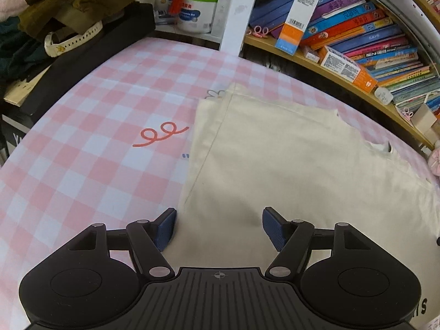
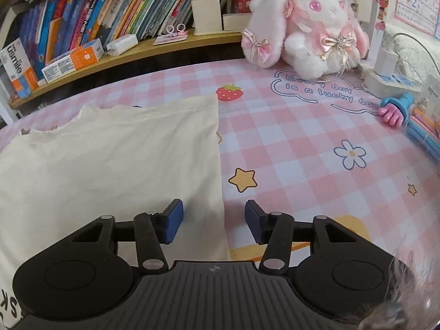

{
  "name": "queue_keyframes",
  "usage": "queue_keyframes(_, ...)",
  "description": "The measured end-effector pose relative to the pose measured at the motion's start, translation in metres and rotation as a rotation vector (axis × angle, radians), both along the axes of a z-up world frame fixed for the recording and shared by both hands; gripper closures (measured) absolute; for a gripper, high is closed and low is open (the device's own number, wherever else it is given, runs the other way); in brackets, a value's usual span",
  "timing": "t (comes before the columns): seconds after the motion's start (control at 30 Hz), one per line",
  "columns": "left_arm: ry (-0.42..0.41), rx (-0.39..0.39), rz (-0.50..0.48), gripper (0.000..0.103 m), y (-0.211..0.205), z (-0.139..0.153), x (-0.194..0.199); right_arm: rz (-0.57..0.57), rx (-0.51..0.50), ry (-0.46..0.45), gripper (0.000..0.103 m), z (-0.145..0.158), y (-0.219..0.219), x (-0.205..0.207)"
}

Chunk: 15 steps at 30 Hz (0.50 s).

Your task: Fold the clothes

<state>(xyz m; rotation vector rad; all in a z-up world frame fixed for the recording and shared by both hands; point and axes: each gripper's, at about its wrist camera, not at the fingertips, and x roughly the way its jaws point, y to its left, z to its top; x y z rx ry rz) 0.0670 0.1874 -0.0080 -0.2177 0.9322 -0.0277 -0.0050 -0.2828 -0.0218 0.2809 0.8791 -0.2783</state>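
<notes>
A cream garment (image 1: 288, 159) lies flat and partly folded on the pink checked tablecloth (image 1: 90, 143). It also shows in the right wrist view (image 2: 110, 159). My left gripper (image 1: 219, 227) is open, its blue pads (image 1: 167, 227) straddling the garment's near left edge. My right gripper (image 2: 214, 221) is open, its pads (image 2: 173, 221) straddling the garment's near right edge, just above the cloth. Neither holds anything.
A curved wooden shelf (image 1: 316, 63) with books runs along the far side. Dark clothes and a black box (image 1: 90, 41) sit at far left. A pink plush rabbit (image 2: 302, 24), a power strip (image 2: 390, 79) and a blue toy (image 2: 398, 107) stand at right.
</notes>
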Motion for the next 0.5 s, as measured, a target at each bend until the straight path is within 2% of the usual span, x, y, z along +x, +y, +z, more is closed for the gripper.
queue_keyframes(0.17, -0.021, 0.030, -0.024, 0.032, -0.009, 0.003, -0.006, -0.026, -0.002, 0.010, 0.055, -0.001, 0.000, -0.007)
queue_keyframes(0.3, -0.010, 0.070, -0.038, 0.030, -0.016, 0.000, -0.005, 0.016, -0.033, 0.009, 0.053, -0.003, 0.008, -0.008)
queue_keyframes(0.33, -0.005, 0.077, -0.038, 0.030, -0.018, -0.001, -0.004, 0.026, -0.039, 0.010, 0.056, -0.003, 0.009, -0.007)
queue_keyframes(0.37, 0.001, 0.084, -0.038, 0.029, -0.019, -0.002, -0.003, 0.051, -0.041, 0.007, 0.070, -0.003, 0.011, -0.005)
queue_keyframes(0.43, 0.012, 0.098, -0.039, 0.029, -0.021, -0.005, -0.003, 0.127, 0.001, 0.001, 0.092, -0.001, 0.013, -0.002)
queue_keyframes(0.5, 0.003, 0.110, -0.050, 0.027, -0.023, -0.006, -0.004, 0.144, -0.044, -0.007, 0.098, 0.004, 0.019, -0.003)
